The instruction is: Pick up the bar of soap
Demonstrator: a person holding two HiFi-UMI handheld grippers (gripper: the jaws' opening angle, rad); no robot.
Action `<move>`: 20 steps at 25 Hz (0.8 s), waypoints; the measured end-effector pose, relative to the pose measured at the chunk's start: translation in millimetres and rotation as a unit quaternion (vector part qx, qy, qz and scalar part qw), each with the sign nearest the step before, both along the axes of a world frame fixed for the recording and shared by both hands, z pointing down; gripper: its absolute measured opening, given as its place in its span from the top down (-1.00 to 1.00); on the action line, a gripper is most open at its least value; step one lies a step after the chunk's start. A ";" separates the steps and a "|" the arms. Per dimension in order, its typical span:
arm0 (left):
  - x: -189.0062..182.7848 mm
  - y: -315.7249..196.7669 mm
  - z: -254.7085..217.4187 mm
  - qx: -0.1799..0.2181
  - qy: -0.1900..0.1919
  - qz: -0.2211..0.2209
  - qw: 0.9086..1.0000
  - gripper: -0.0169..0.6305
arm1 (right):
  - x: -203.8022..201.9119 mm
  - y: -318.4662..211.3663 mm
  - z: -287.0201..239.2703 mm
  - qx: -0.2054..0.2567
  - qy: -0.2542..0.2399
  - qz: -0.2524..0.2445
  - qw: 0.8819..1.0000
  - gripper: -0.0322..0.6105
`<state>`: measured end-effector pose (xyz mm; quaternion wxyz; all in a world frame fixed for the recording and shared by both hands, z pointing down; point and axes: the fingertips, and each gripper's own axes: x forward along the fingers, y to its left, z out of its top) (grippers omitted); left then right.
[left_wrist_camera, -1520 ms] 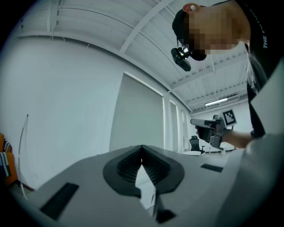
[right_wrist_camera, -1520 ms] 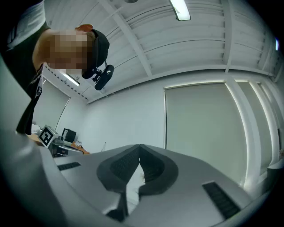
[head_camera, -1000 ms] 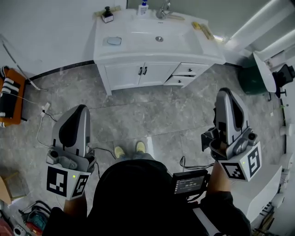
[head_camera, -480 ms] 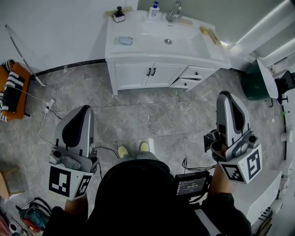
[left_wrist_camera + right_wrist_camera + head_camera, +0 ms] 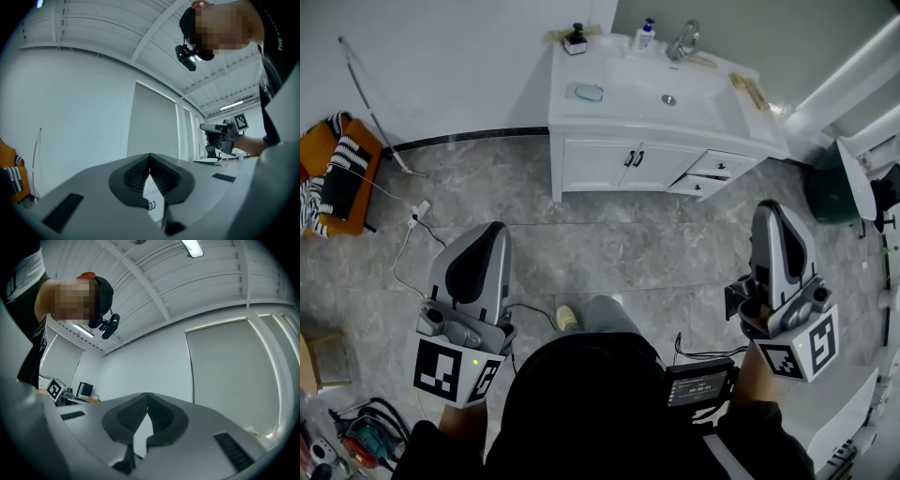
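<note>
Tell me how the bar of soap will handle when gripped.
The bar of soap looks small, rounded and smooth, so probably light, stiff and slippery. It lies flat beside the basin, so rolling seems unlikely.

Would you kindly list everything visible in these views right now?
vanity: one, white, top centre of head view
bar of soap: one, pale blue, vanity top, left of basin
dark bottle: one, black, vanity's back-left corner
faucet: one, chrome, behind basin
pump bottle: one, white and blue, beside faucet
container: one, dark green, right of vanity
striped cloth: one, black and white, on orange seat, far left
left gripper: one, grey, shut, empty
right gripper: one, grey, shut, empty
</note>
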<state>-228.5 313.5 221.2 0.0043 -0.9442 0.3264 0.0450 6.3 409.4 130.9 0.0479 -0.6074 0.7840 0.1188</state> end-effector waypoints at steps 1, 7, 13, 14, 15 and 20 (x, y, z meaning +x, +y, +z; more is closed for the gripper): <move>-2.8 -0.8 -0.3 0.000 0.000 -0.001 1.000 0.92 | -3.5 -1.4 -0.4 0.000 0.002 -0.002 1.000 0.87; -17.1 -4.7 -0.9 0.003 0.005 0.001 1.000 0.92 | -20.1 -3.6 -0.9 -0.003 0.014 -0.004 1.000 0.87; -20.9 -8.4 -1.6 0.008 0.008 0.008 1.000 0.92 | -26.8 -4.4 -3.5 -0.004 0.023 0.001 1.000 0.87; -21.2 -8.8 -1.1 0.009 0.009 0.009 1.000 0.92 | -27.6 -4.3 -3.2 -0.003 0.024 0.001 1.000 0.87; -21.4 -8.8 -0.4 0.009 0.011 0.009 1.000 0.92 | -28.5 -4.0 -2.9 -0.002 0.026 0.002 1.000 0.87; -16.5 -13.9 -0.8 0.014 0.013 0.013 1.000 0.92 | -29.4 -7.5 -6.0 0.005 0.033 -0.001 0.999 0.87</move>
